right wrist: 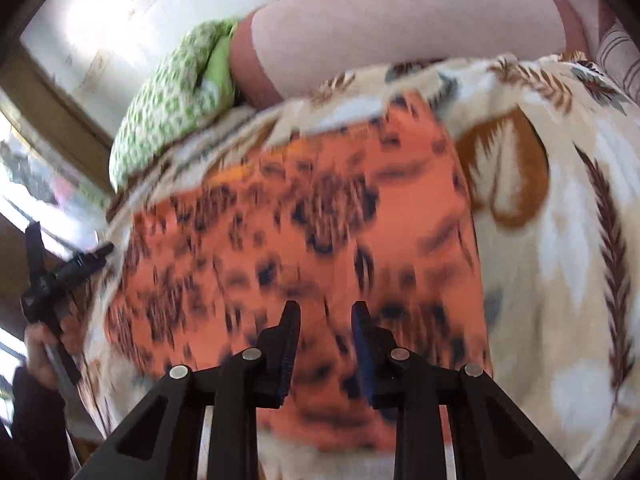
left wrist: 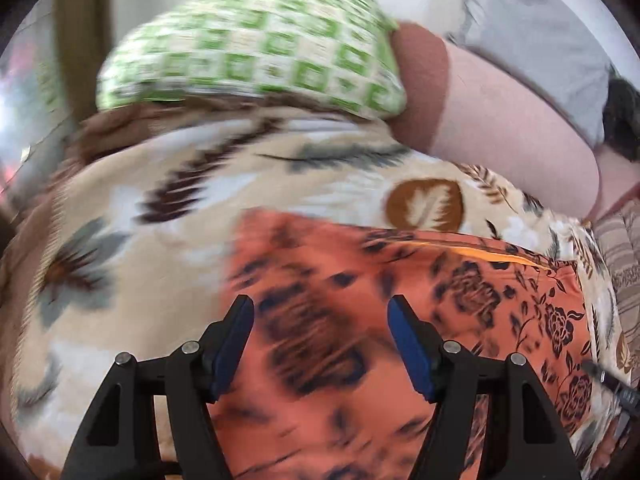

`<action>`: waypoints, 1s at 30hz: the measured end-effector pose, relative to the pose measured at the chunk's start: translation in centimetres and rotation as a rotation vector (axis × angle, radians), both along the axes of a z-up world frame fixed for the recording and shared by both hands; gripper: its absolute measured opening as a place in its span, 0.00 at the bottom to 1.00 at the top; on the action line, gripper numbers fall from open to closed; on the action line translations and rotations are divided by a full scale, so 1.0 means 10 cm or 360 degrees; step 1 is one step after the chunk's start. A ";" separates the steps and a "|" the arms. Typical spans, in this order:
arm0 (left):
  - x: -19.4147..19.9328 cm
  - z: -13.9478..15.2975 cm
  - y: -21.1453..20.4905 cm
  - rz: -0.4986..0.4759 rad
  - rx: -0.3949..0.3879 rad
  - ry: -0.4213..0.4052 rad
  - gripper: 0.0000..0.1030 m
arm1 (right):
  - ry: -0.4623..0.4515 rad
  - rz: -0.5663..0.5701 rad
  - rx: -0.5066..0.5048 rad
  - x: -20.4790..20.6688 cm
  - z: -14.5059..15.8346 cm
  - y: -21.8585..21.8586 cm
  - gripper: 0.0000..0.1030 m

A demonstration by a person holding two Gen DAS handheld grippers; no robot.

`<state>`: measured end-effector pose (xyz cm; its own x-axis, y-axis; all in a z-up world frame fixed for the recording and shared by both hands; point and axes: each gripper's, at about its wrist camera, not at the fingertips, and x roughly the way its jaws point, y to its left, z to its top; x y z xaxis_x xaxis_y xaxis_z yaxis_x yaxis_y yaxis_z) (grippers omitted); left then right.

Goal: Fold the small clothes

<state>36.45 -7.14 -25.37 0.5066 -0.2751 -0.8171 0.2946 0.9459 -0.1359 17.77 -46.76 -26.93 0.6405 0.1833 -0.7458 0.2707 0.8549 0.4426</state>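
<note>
An orange garment with a dark flower print (left wrist: 332,248) (right wrist: 320,216) lies spread flat on a beige blanket with a leaf pattern (left wrist: 160,248) (right wrist: 560,288). My left gripper (left wrist: 320,314) hovers over the garment's near part, jaws wide apart with nothing between them. My right gripper (right wrist: 326,318) hangs over the same garment with a narrow gap between its pads, and only the cloth below shows through it. The right wrist view also shows the left gripper (right wrist: 60,276) at the garment's left edge, held by a hand (right wrist: 38,350). Both views are blurred.
A green checked pillow (left wrist: 256,44) (right wrist: 172,96) lies beyond the blanket, beside a pale pink bolster with a brown end (left wrist: 500,108) (right wrist: 400,28). A grey pillow (left wrist: 540,32) sits behind it. Striped fabric (left wrist: 620,272) borders the blanket on the right.
</note>
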 end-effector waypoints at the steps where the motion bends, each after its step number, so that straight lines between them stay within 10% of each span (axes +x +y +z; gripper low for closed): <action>1: 0.12 -0.11 -0.19 -0.0030 0.0003 0.0063 0.68 | -0.0020 -0.0032 -0.0006 0.12 0.01 -0.05 0.28; 11: 0.88 -0.45 -0.72 0.0094 0.0206 0.0027 0.69 | 0.0052 -0.0429 0.0111 1.15 -0.43 -1.05 0.27; 18: 0.67 -0.13 0.07 0.0210 -0.0046 0.0005 0.69 | -0.0124 -0.0408 0.0140 0.52 -0.12 -1.00 0.28; 26: -0.19 -0.09 0.78 0.0215 0.0096 -0.0003 0.69 | -0.0097 -0.0079 0.0112 -0.30 0.07 -0.09 0.30; 30: -0.36 -0.37 0.86 0.0262 0.0252 0.0069 0.72 | 0.0159 -0.0081 0.0143 -0.49 -0.30 0.16 0.30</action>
